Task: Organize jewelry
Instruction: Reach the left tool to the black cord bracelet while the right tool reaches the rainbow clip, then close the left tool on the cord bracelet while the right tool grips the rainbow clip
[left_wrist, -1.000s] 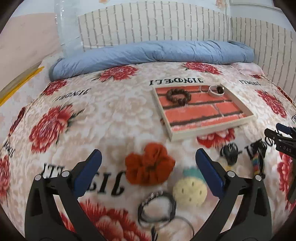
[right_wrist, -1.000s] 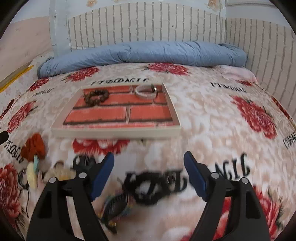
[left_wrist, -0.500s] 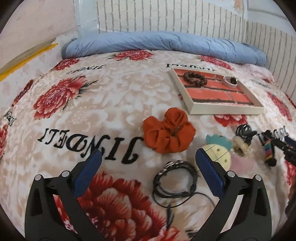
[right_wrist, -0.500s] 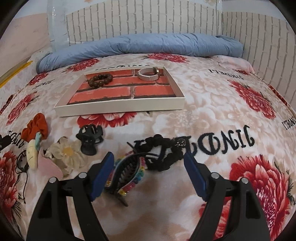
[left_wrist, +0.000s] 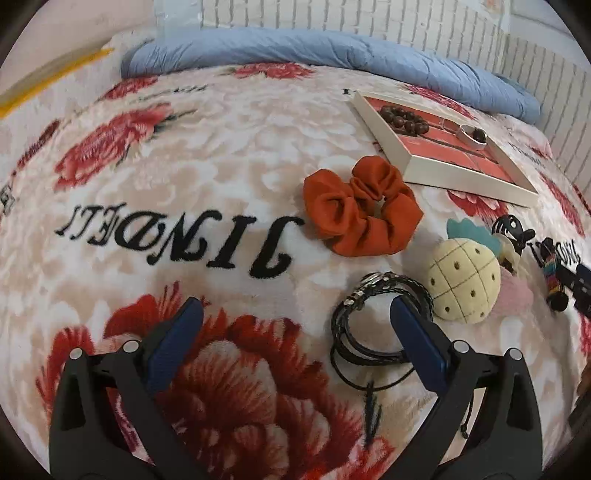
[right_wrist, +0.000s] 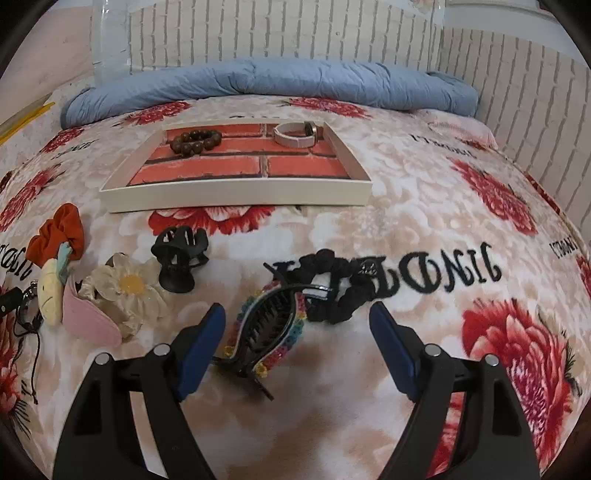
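A white-rimmed tray (right_wrist: 236, 192) with a brick-pattern floor holds a wooden bead bracelet (right_wrist: 195, 142) and a white band (right_wrist: 297, 134). My right gripper (right_wrist: 297, 317) is open, low over the blanket. A rainbow-edged black hair claw (right_wrist: 273, 328) lies between its fingers, with a black scrunchie (right_wrist: 340, 291) just beyond. My left gripper (left_wrist: 295, 314) is open; its right finger overlaps a coiled black cord bracelet (left_wrist: 369, 321). An orange scrunchie (left_wrist: 360, 208) and a pineapple plush clip (left_wrist: 463, 280) lie ahead, with the tray (left_wrist: 391, 147) further back.
A black claw clip (right_wrist: 179, 258), a daisy clip (right_wrist: 127, 288) and a pink piece (right_wrist: 88, 317) lie left of the right gripper. A rolled blue duvet (right_wrist: 258, 85) runs along the white brick wall at the far side of the flowered blanket.
Both grippers have come down closer to the blanket. The left one now reaches the black cord bracelet. The rainbow hair claw now lies between the right fingers.
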